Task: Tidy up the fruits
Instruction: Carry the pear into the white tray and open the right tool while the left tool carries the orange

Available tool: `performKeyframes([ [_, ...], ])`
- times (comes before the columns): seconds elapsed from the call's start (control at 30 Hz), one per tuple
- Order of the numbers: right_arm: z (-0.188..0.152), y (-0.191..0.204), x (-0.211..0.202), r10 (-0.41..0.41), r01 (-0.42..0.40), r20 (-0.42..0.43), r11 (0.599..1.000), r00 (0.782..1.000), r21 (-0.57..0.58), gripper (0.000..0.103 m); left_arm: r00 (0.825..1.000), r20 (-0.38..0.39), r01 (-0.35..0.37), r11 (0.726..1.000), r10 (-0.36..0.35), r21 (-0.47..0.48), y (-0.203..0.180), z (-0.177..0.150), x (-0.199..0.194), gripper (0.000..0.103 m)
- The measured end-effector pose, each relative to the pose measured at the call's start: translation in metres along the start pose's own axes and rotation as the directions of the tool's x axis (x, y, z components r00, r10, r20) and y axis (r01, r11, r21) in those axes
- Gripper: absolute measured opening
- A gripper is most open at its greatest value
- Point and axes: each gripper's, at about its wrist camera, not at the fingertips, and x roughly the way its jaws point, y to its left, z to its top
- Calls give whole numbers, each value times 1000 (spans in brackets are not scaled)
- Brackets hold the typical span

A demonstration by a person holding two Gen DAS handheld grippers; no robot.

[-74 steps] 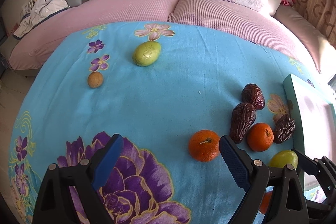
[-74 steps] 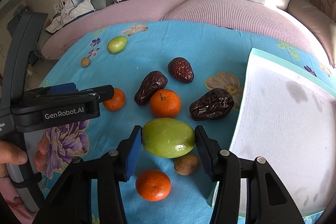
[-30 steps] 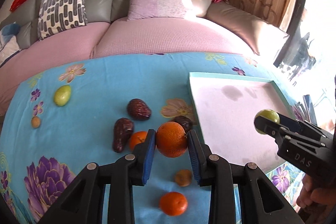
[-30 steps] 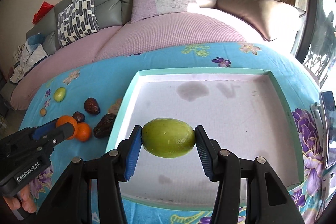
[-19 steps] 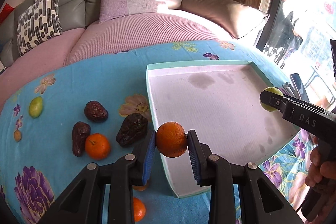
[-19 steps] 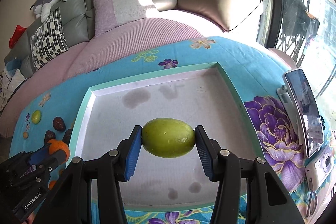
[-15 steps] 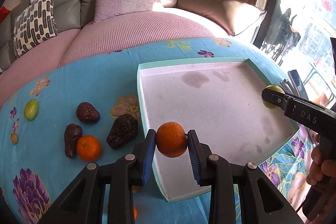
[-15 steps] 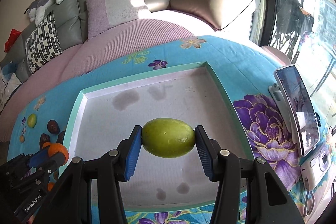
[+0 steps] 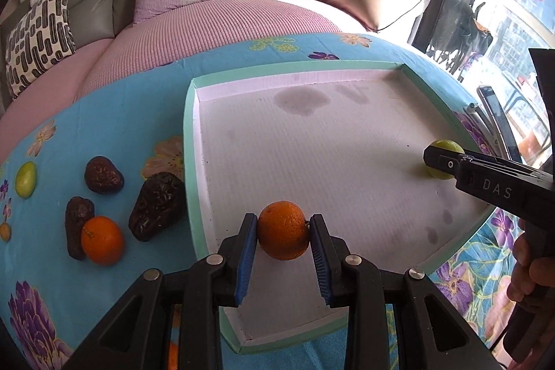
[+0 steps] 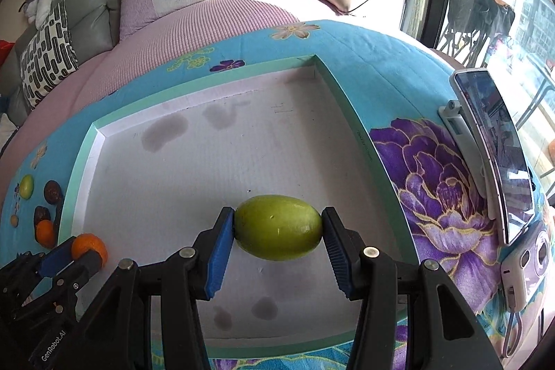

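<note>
While left gripper [image 9: 283, 240] pinches one dimpled orange [image 9: 283, 230] between blue ribbed pads, white corrugated tray [image 9: 189, 141] with mint rim lies beneath and ahead. Left of jaws on blue floral cloth [image 9: 114, 113]: three wrinkled dark dates [image 9: 156, 205], one more orange [image 9: 102, 240], one green fruit [image 9: 25, 178]. Far right: right gripper [image 9: 447, 160], marked "DAS".

Right wrist view: right gripper [image 10: 277, 229] pinches one smooth oval green fruit [image 10: 277, 226] above tray floor [image 10: 194, 162]. Lower left: left gripper [image 10: 74, 254], marked "GenRobot.AI". Right of jaws: one phone [image 10: 492, 148].
</note>
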Motion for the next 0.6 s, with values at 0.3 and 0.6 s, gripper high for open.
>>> performKeyframes([
  [0.3,0,3,0,-16,16,-2,1000,1000,-24,53,1000,-2,2,1000,-2,1,1,1,-1,33],
  [0.6,1,3,-2,-20,20,-1,999,1000,-30,53,1000,-7,0,1000,0,2,0,2,-2,34],
])
